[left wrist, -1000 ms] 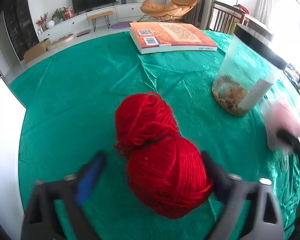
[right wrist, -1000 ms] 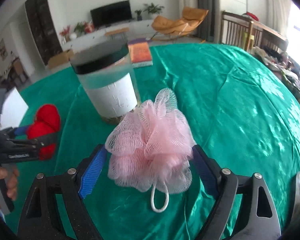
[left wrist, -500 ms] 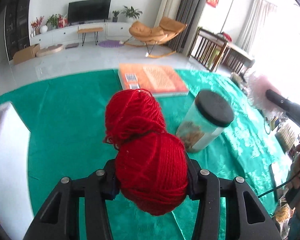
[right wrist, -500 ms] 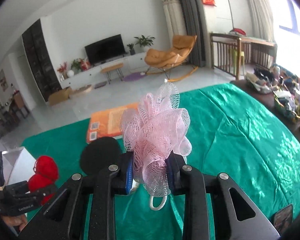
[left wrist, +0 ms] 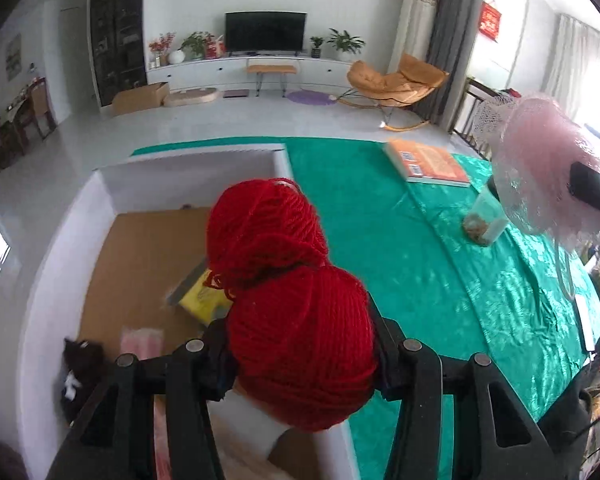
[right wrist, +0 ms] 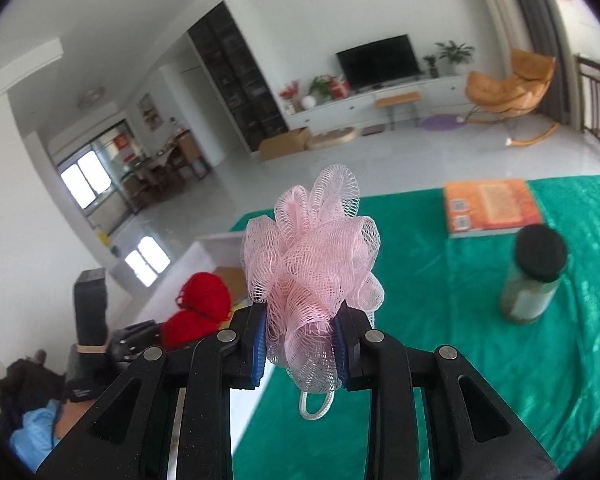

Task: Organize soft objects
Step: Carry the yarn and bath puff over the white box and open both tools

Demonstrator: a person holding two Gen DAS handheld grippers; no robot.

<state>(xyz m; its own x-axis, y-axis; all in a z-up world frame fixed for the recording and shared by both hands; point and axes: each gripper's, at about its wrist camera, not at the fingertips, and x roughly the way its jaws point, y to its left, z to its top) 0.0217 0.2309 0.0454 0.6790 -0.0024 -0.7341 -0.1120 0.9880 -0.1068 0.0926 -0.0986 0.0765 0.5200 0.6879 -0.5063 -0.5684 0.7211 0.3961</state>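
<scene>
Left wrist view: the left gripper is clamped on a red yarn skein, its two black fingers pressing the lower ball from either side. The jaws have just closed further around the yarn. The skein's upper ball juts forward, over a white open box with a brown cardboard floor. Inside the box lie a yellow item, a pink item and a small black-and-white soft thing, all blurred. The box sits at the left edge of a table covered in a green cloth.

Right wrist view: the right gripper is nearly closed, its blue-padded fingers squeezing a pink mesh bath pouf. The pouf's white cord loop hangs below the jaws. The pouf is held in the air above the green cloth, just right of the box.

Further back on the cloth lies an orange book with two QR codes on its cover; its print is too small to read. Near it stands a clear jar with a black lid and brownish contents at the bottom.

A hand and a pale blue sleeve show at lower left.
</scene>
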